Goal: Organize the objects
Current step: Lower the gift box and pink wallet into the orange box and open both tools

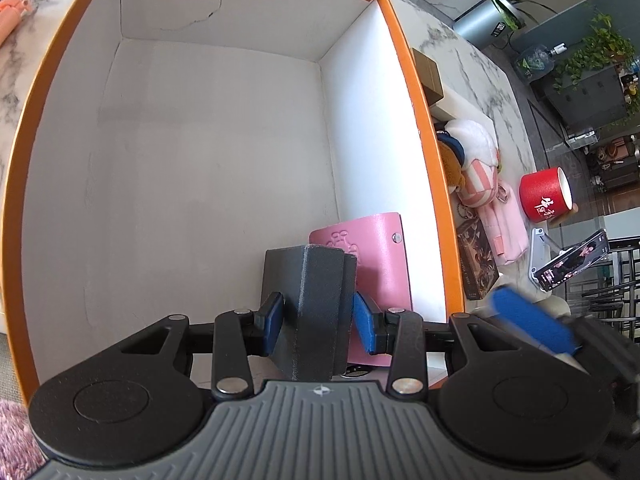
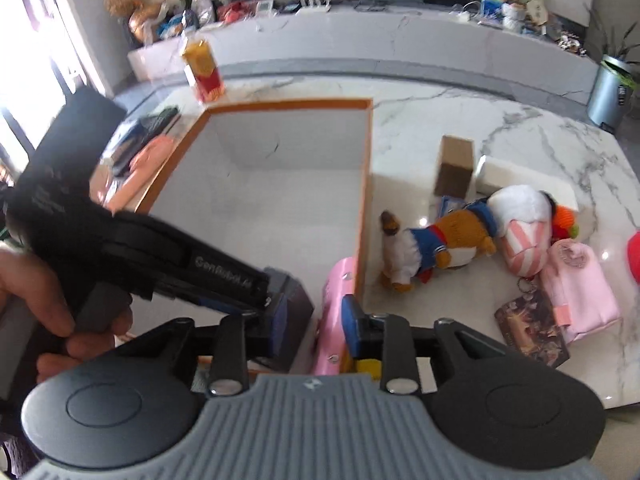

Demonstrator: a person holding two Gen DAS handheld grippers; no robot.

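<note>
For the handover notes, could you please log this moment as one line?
left tool: shut on grey block | right tool: open | pink wallet: inside orange-rimmed box | plush toys: outside on table

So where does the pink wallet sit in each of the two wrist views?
Left wrist: the pink wallet stands at lower centre-right, inside the orange-rimmed box, against its right wall, behind the grey block.
Right wrist: the same wallet is at bottom centre, seen edge-on, just inside the box's right wall.
Shared landmark: the box's orange rim.
</note>
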